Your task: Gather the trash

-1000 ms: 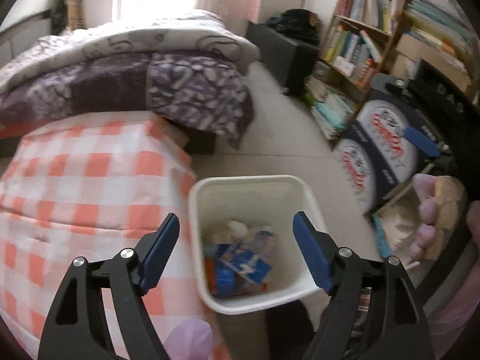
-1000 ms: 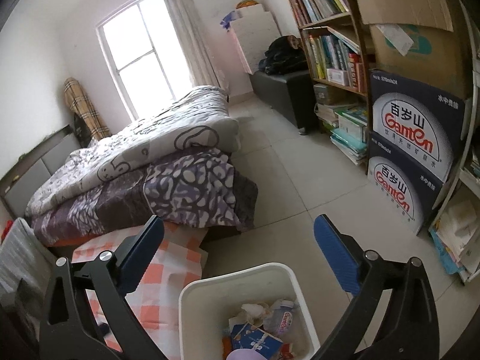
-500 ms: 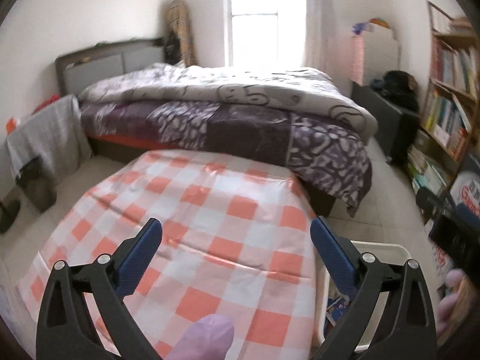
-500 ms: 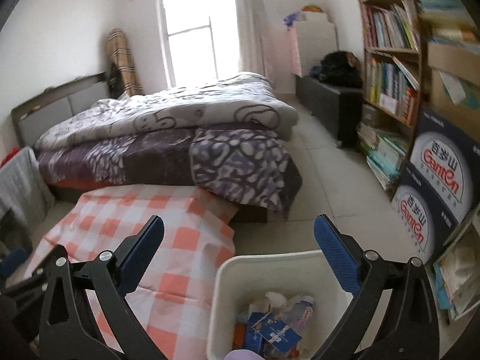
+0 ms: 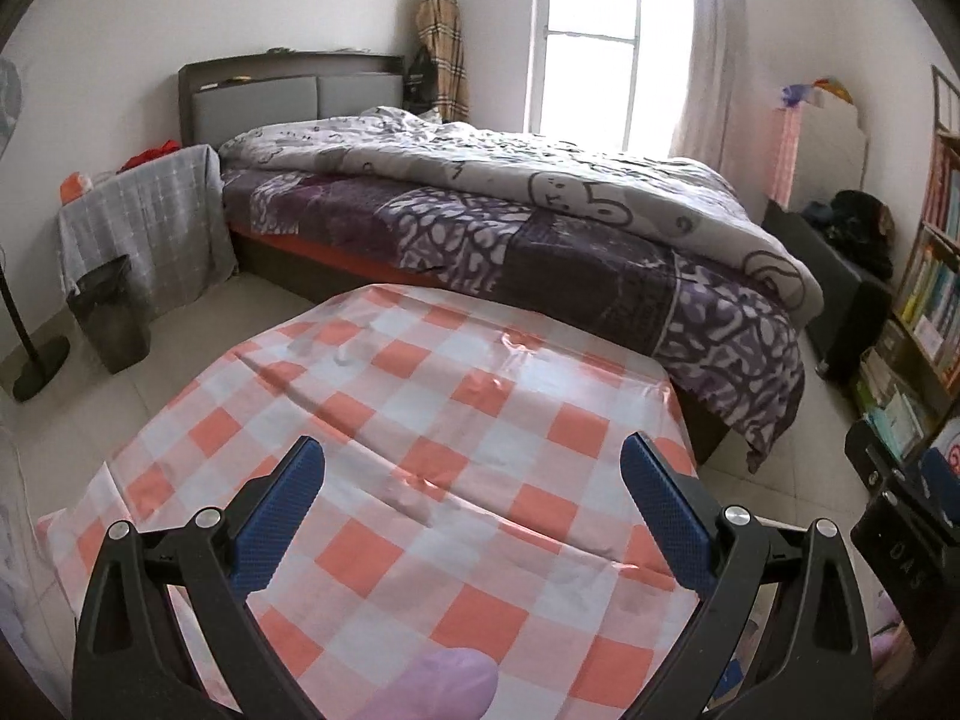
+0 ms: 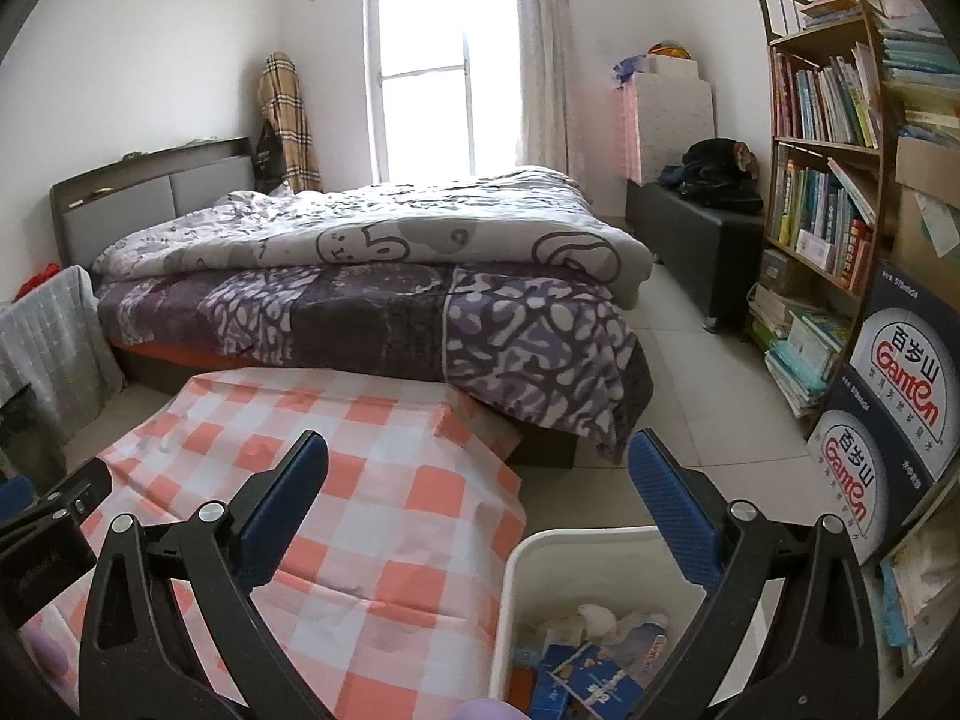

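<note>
While the white plastic trash bin point(image 6: 510, 606), holding blue cartons and crumpled paper, stands beside the orange-checked bench point(image 5: 420, 420), the right hand-held gripper point(image 6: 474, 504) hovers above its rim, fingers apart; the left hand-held gripper point(image 5: 471, 510) hangs over the bench, also spread, gripping nothing

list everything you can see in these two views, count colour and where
table: one, orange and white check cloth, right below both grippers
bin: one, white, on the floor right of the table
trash: several pieces, blue and white, inside the bin
bed: one, purple and grey bedding, behind the table
bookshelf: one, wooden, full of books, right wall
Ganten boxes: two, dark blue, stacked by the bookshelf
window: one, bright, far wall
dark bin: one, left of the bed
left gripper: blue pads, open, empty
right gripper: blue pads, open, empty
</note>
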Motion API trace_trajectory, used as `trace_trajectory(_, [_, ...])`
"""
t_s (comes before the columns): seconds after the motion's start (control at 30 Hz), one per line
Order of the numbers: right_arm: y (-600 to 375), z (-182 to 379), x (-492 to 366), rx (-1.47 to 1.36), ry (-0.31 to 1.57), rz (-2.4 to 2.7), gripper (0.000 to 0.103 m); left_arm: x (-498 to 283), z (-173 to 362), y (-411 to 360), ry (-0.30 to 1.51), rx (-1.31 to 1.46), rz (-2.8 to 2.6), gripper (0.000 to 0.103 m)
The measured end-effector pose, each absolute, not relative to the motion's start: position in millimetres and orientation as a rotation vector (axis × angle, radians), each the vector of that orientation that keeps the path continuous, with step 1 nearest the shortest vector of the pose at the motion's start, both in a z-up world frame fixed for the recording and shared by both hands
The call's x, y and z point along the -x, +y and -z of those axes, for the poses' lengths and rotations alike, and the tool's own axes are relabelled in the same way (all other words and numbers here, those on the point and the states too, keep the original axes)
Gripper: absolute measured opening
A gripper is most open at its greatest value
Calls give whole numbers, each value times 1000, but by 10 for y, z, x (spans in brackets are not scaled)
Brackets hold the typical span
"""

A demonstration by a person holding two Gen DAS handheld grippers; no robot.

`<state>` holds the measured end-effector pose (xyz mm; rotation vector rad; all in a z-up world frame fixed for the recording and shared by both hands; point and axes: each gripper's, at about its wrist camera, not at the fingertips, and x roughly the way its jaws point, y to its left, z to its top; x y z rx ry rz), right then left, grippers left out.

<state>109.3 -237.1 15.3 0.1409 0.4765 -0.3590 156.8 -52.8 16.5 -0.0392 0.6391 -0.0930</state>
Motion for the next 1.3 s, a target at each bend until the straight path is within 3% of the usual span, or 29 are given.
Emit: trace_trajectory(1.3, [-2110, -137, -1189, -124, 490, 296, 96, -1674, -97, -343, 671, 59, 46, 96])
